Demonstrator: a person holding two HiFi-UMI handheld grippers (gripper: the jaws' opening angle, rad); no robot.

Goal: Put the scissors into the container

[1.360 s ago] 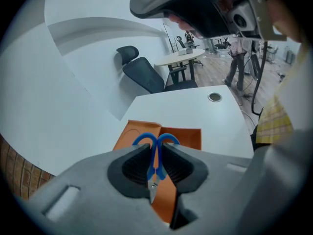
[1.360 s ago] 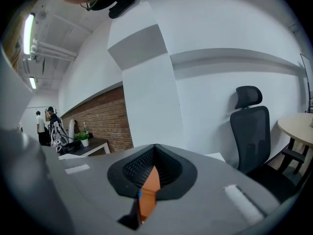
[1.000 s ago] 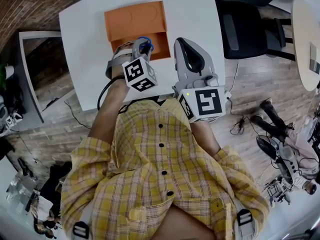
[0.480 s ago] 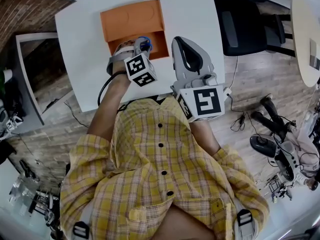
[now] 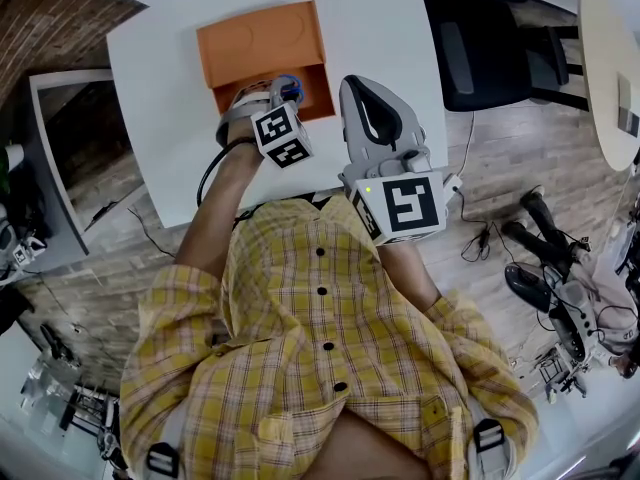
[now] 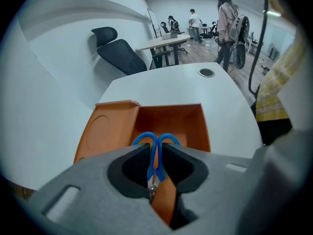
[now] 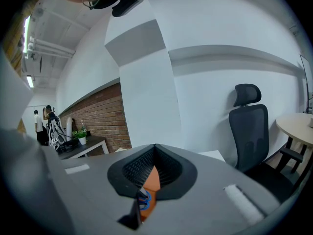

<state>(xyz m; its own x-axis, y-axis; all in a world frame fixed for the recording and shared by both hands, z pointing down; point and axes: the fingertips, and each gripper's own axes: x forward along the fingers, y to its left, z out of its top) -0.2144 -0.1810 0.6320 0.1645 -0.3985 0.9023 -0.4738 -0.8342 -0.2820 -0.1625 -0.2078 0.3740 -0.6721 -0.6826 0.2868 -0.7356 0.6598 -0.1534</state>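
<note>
An orange container [image 5: 258,40] lies open on the white table [image 5: 385,13], its flat lid toward the far side and its deep compartment [image 6: 168,117] nearer me. My left gripper [image 5: 284,92] is shut on the blue-handled scissors [image 6: 155,142], handles pointing forward over the compartment's near edge. The blue handles [image 5: 291,88] show just past the marker cube in the head view. My right gripper [image 5: 361,81] hovers to the right of the container, shut with nothing in it. In the right gripper view its jaws [image 7: 155,152] meet, and orange and blue show through the gap.
A black office chair [image 5: 492,50] stands beyond the table's right edge, with a round table [image 5: 612,63] farther right. Cables lie on the wooden floor [image 5: 478,236]. A grey desk [image 5: 68,168] sits at the left. People [image 6: 228,18] stand far off in the room.
Almost nothing differs. The head view has shifted slightly, and my left gripper still holds the scissors over the container's near compartment. The right gripper has barely moved.
</note>
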